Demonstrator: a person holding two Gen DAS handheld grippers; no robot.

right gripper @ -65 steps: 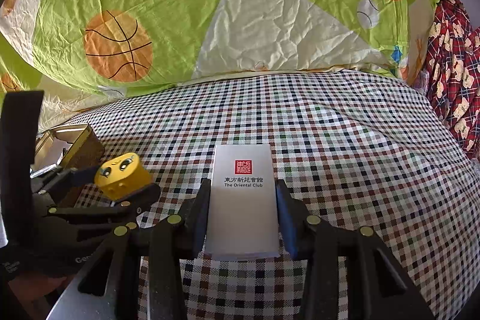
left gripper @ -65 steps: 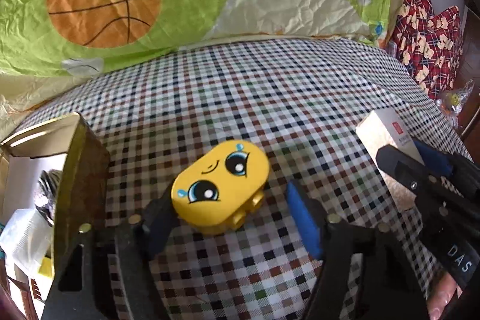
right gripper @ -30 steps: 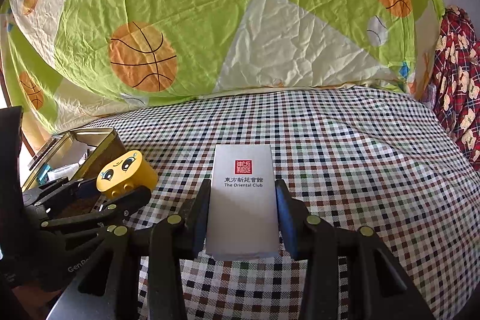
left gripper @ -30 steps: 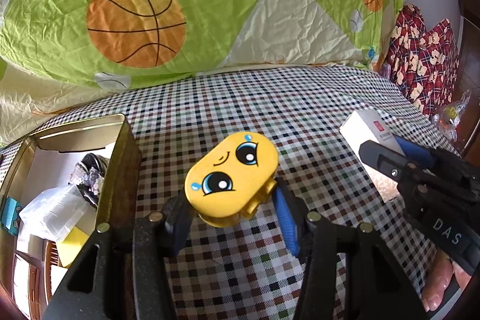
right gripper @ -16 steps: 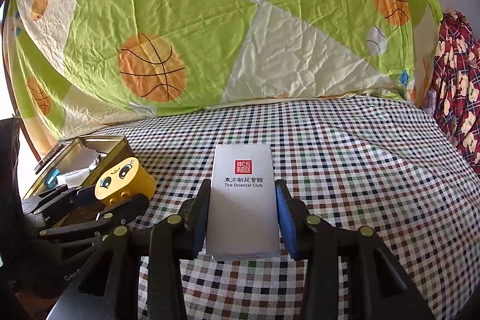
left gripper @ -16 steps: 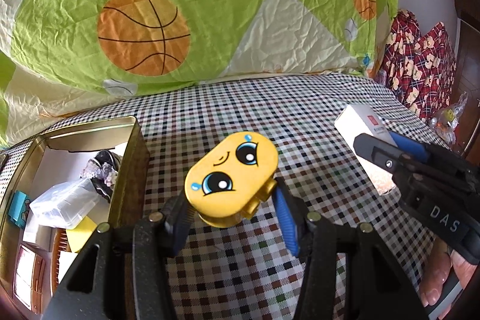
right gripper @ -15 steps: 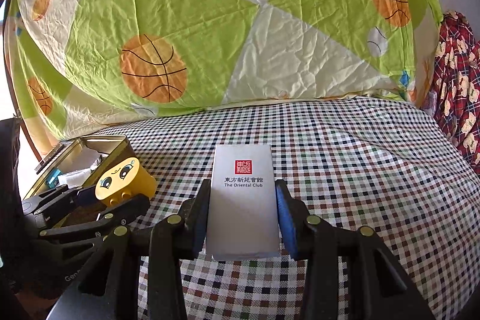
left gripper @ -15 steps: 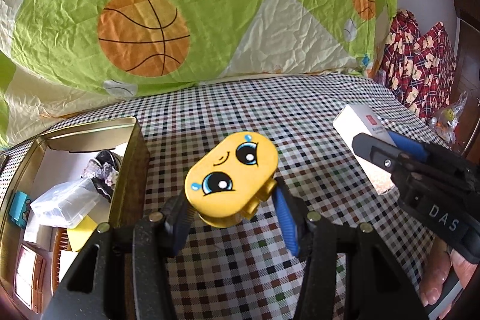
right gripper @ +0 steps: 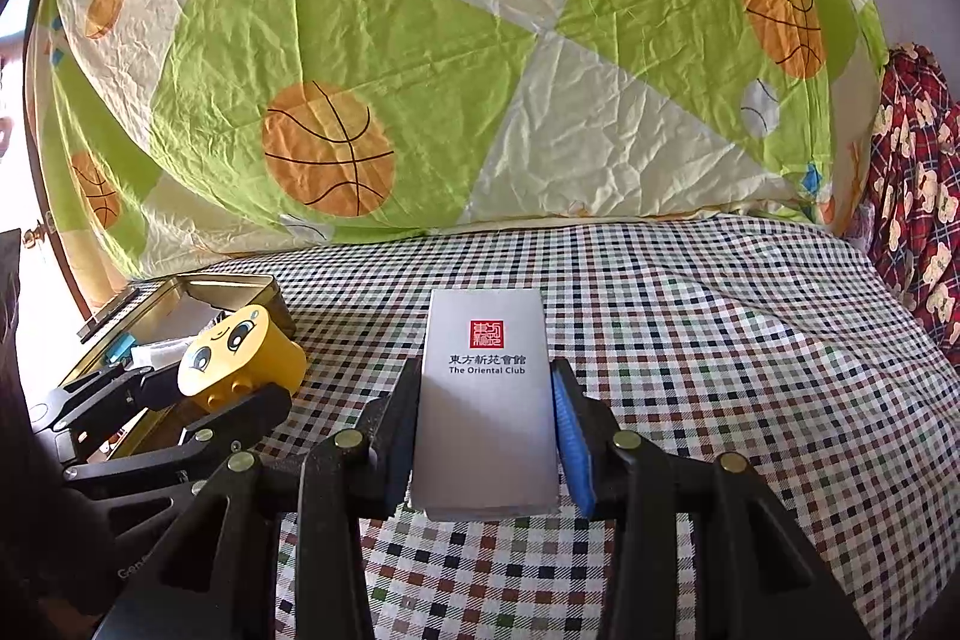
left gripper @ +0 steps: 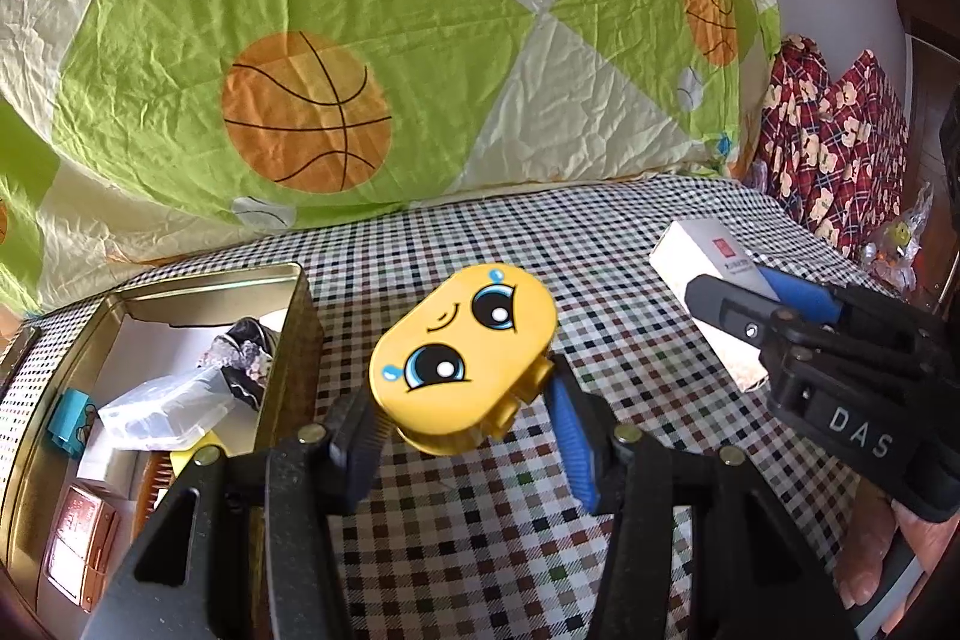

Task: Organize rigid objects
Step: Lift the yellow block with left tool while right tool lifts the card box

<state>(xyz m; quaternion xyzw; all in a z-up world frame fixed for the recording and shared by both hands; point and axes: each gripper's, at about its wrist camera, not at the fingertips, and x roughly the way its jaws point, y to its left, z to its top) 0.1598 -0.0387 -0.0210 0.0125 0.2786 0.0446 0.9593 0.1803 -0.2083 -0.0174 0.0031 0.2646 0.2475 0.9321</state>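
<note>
White box (right gripper: 486,400) (clamped) above checked cloth (right gripper: 720,340)

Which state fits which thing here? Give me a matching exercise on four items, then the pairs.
Things:
1. yellow face toy
2. white box
3. gold tin
4. basketball quilt

States:
A. open, with small items inside
B. clamped in the right gripper
C. bunched up behind the checked cloth
D. clamped in the left gripper

Pairs: 1-D, 2-B, 3-A, 4-C
</note>
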